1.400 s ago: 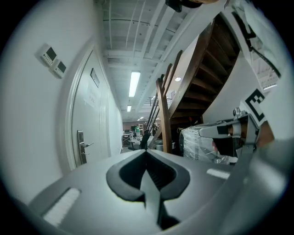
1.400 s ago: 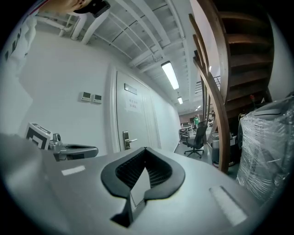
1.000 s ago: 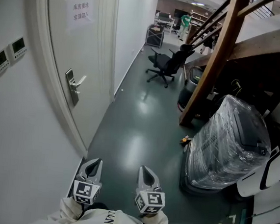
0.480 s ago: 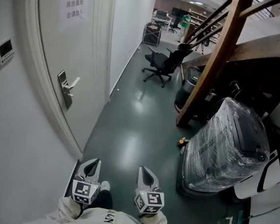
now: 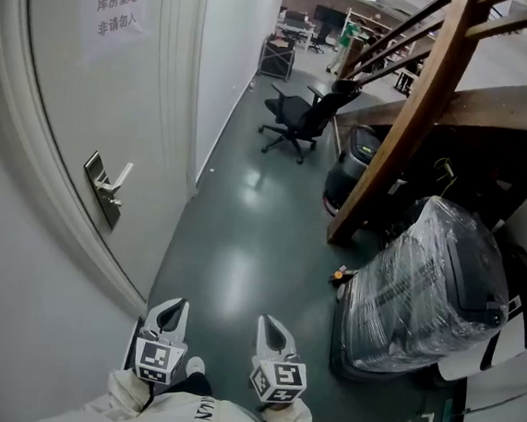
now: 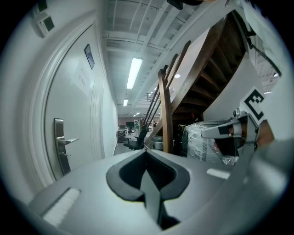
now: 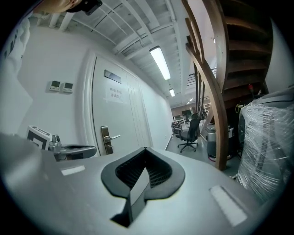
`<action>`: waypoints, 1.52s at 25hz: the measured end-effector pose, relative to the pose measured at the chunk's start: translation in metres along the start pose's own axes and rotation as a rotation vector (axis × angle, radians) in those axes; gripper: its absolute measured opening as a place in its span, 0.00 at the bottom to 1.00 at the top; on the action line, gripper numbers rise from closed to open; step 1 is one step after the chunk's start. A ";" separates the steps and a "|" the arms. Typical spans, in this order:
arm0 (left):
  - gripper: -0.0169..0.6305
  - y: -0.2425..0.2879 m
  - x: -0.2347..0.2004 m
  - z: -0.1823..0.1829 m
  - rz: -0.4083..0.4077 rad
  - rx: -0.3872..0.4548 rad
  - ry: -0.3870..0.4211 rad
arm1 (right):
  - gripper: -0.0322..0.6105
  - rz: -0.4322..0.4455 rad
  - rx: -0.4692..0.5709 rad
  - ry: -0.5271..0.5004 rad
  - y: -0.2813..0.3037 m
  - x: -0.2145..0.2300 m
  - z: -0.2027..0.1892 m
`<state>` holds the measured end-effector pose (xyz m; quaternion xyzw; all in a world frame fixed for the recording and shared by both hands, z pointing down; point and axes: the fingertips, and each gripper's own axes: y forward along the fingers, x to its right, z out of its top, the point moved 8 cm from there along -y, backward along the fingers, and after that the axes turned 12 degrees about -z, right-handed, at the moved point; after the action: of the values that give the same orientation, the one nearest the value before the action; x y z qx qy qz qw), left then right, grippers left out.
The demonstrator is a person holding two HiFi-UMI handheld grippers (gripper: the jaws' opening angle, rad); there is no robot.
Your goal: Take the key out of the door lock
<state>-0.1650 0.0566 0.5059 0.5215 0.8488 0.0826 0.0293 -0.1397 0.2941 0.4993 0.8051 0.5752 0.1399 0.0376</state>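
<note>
the left gripper [image 5: 172, 309] is seen at the bottom of the head view, a little left of the middle. the right gripper [image 5: 267, 325] is seen just beside it on the right. both are held out over the dark green floor [image 5: 241, 250], and both are pointed up the frame. the two claws of each gripper are pressed together, tip to tip. nothing is held between them, as is shown in each gripper's own view.

a white door [image 5: 80, 95] fills the upper left of the head view. a paper sign [image 5: 116, 13] is stuck near the top of it. the metal lock plate [image 5: 101, 194] is found at the middle left of the frame, with a handle [image 5: 118, 178] sticking out of it. a small stub is seen on the plate under the handle. it cannot be told if this is the key, because it is too small. the lock plate is well apart from both grippers, up and to the left of them.

a black office chair [image 5: 296, 116] is set on the floor at the top middle. a slanted wooden stair beam [image 5: 401, 126] is seen at the upper right. a big thing wrapped in clear plastic [image 5: 433, 277] is placed at the right.
</note>
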 end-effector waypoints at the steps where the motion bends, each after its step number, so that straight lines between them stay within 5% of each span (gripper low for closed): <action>1: 0.03 0.007 -0.011 0.001 -0.002 -0.001 0.000 | 0.05 0.002 -0.003 -0.002 0.013 -0.004 0.003; 11: 0.03 0.056 -0.112 0.009 0.002 0.023 -0.007 | 0.05 0.019 -0.001 -0.019 0.122 -0.044 0.033; 25: 0.03 0.095 -0.162 0.006 0.016 0.043 -0.039 | 0.05 0.026 -0.034 -0.050 0.187 -0.051 0.043; 38: 0.03 0.110 -0.236 -0.003 0.313 -0.007 -0.067 | 0.05 0.328 -0.078 -0.093 0.328 -0.096 0.057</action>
<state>0.0387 -0.1055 0.5191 0.6498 0.7553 0.0716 0.0461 0.1475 0.0995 0.4995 0.8916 0.4279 0.1289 0.0722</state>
